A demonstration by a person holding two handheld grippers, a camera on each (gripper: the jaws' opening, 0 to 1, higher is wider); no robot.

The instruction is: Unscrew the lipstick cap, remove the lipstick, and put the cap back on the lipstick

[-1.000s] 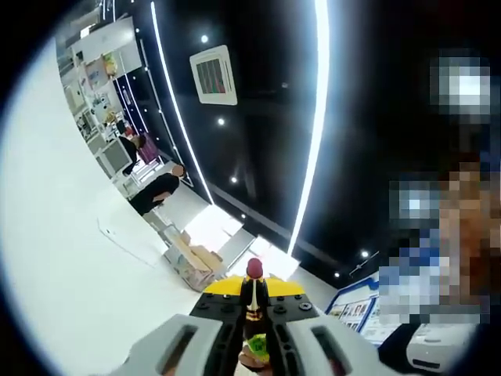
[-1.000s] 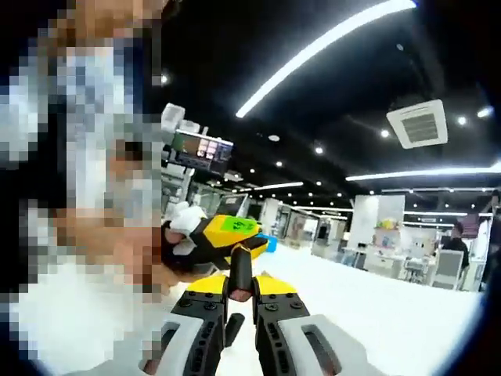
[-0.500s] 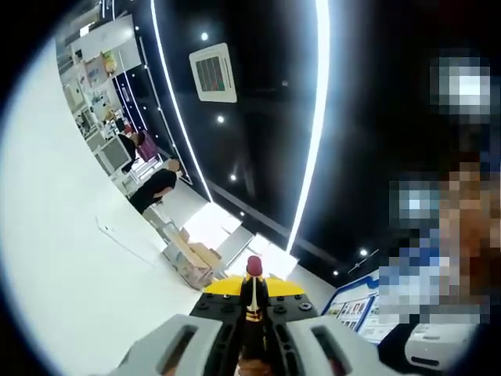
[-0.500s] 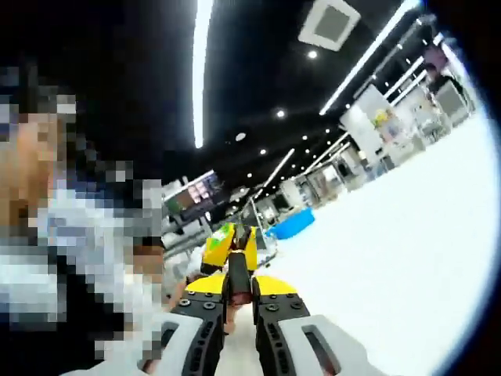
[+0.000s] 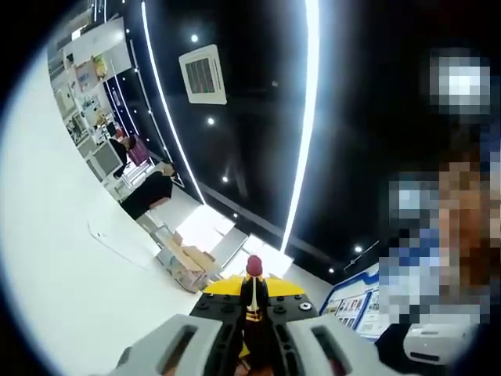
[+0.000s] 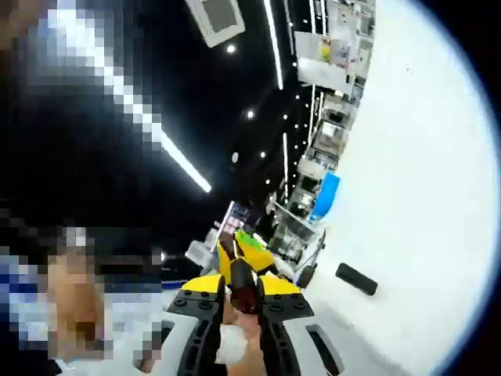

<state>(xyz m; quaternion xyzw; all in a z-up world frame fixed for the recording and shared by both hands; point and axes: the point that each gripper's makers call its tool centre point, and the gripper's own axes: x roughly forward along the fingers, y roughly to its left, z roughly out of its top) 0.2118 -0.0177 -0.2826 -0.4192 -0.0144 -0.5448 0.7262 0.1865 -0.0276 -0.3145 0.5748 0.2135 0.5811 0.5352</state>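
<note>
Between left gripper jaws, lipstick is clamped upright, red tip standing just past yellow jaw ends, black and gold body pinched below. Jaws drawn narrow on it. Ahead of jaws, white bench is seen, people far beyond. Between right gripper jaws, dark cap is gripped, jaws narrow. Just beyond cap, other gripper's yellow-green end is seen. Right of jaws, dark cylinder lies on bench.
</note>
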